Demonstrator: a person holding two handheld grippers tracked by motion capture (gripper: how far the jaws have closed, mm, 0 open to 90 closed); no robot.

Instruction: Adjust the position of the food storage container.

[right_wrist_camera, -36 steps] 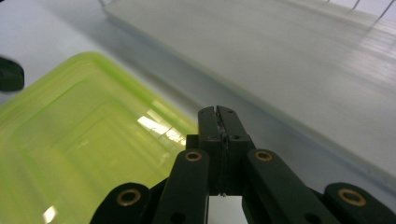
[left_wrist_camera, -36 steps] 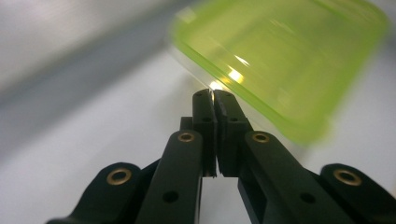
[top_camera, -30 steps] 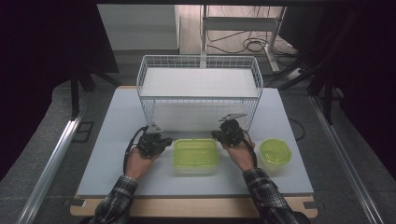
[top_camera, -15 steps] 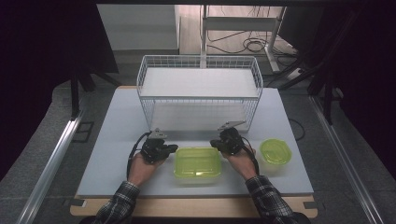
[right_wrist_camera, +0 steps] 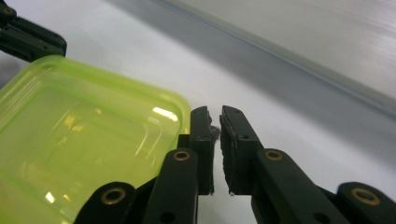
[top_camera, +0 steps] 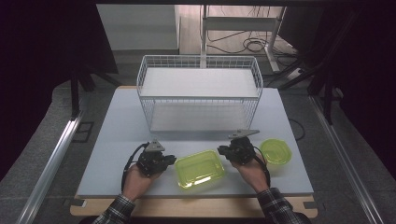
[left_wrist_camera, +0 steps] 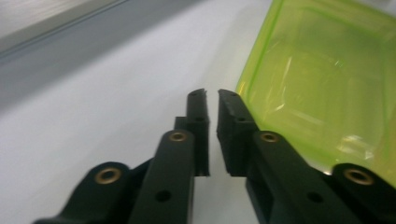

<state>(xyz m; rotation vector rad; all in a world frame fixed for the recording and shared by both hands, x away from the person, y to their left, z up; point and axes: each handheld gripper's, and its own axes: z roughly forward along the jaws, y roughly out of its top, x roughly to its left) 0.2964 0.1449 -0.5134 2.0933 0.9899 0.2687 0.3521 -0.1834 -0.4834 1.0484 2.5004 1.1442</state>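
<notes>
A translucent green rectangular container (top_camera: 201, 169) lies on the white table near its front edge, between the two grippers. My left gripper (top_camera: 172, 160) is at its left end and my right gripper (top_camera: 220, 151) at its right end. In the left gripper view the jaws (left_wrist_camera: 212, 93) stand a narrow gap apart with nothing between them, and the container (left_wrist_camera: 322, 79) lies just to their right. In the right gripper view the jaws (right_wrist_camera: 215, 112) are likewise slightly apart and hold nothing, with the container (right_wrist_camera: 79, 130) just to their left. Both pairs of jaws have just been opening.
A white wire basket (top_camera: 200, 98) stands on the table behind the container. A round green container (top_camera: 275, 150) sits to the right of my right hand. The table's front edge (top_camera: 196, 195) runs close below the hands. The left gripper's tip (right_wrist_camera: 28, 39) appears far off in the right gripper view.
Both hands and the rectangular container have come from near the basket toward the table's front edge. The round container has not moved.
</notes>
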